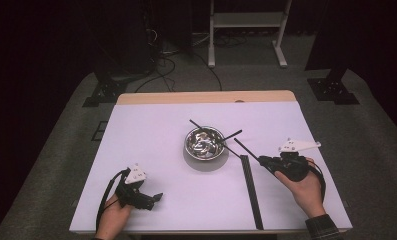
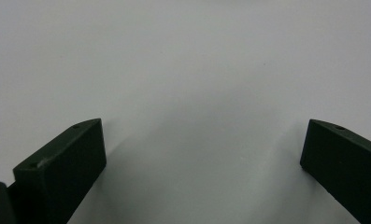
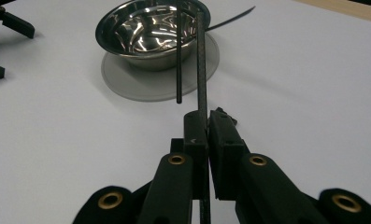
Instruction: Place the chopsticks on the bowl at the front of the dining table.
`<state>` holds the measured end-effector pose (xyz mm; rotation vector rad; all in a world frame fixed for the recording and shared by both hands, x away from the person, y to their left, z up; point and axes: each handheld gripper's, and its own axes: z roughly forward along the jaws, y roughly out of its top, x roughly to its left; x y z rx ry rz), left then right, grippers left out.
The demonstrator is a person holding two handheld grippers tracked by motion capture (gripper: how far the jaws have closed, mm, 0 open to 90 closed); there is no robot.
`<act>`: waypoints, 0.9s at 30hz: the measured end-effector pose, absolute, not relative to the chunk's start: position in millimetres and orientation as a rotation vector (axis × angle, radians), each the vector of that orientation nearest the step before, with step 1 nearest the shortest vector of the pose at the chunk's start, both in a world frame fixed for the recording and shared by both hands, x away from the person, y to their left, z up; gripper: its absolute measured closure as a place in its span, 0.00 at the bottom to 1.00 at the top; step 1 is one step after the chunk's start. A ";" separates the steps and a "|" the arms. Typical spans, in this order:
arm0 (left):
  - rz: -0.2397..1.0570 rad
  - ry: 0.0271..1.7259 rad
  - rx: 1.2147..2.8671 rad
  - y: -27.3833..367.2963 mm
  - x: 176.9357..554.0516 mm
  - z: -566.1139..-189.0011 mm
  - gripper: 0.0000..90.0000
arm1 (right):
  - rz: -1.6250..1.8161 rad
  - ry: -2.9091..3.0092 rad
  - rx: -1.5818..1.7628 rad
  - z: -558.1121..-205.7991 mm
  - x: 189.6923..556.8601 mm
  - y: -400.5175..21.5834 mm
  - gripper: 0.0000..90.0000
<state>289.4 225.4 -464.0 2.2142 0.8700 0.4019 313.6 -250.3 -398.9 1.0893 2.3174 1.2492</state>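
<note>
thin black rod (image 3: 202, 70), clamped in the right gripper (image 3: 206, 135) at centre frame, tip over the steel bowl (image 3: 150, 32). left gripper (image 2: 202, 154) wide open, holding nothing, lower left. white surface (image 1: 151, 150), dark room.

Bowl (image 3: 153, 32) at the desk's centre: polished metal, mirror-bright inside, throwing sharp highlights. Rods: the black rod (image 3: 202, 60) clamped in the right gripper (image 3: 206, 133) looked matt with a faintly woven, carbon-like texture; a second rod (image 3: 178, 56) leaning on the bowl rim the same. Desk (image 1: 151, 165): smooth, matt white top; bare pale wood strip (image 1: 206, 97) at 12 o'clock. Left gripper (image 2: 202, 154) fingers (image 2: 61, 168): matt black plastic. Floor (image 1: 61, 130) looked like rough grey carpet.
</note>
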 end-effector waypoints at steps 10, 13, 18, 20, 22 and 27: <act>0.402 0.870 2.216 225.5 289.4 -463.9 0.00 | 1.270 2.330 1.061 -393.1 321.1 -232.2 0.95; 0.402 0.870 2.216 225.5 289.4 -463.8 0.00 | 1.281 2.336 1.053 -391.3 324.3 -225.5 0.95; 0.403 0.869 2.215 225.5 289.4 -463.9 0.00 | 1.294 2.345 1.041 -389.2 329.3 -217.3 0.95; 0.402 0.870 2.216 225.5 289.4 -463.8 0.00 | 1.296 2.349 1.036 -388.7 331.5 -215.0 0.95; 0.403 0.870 2.215 225.4 289.4 -463.9 0.00 | 1.300 2.349 1.038 -388.0 333.8 -212.3 0.95; 0.402 0.871 2.213 225.4 289.4 -464.0 0.00 | 1.310 2.355 1.032 -387.5 337.0 -205.7 0.95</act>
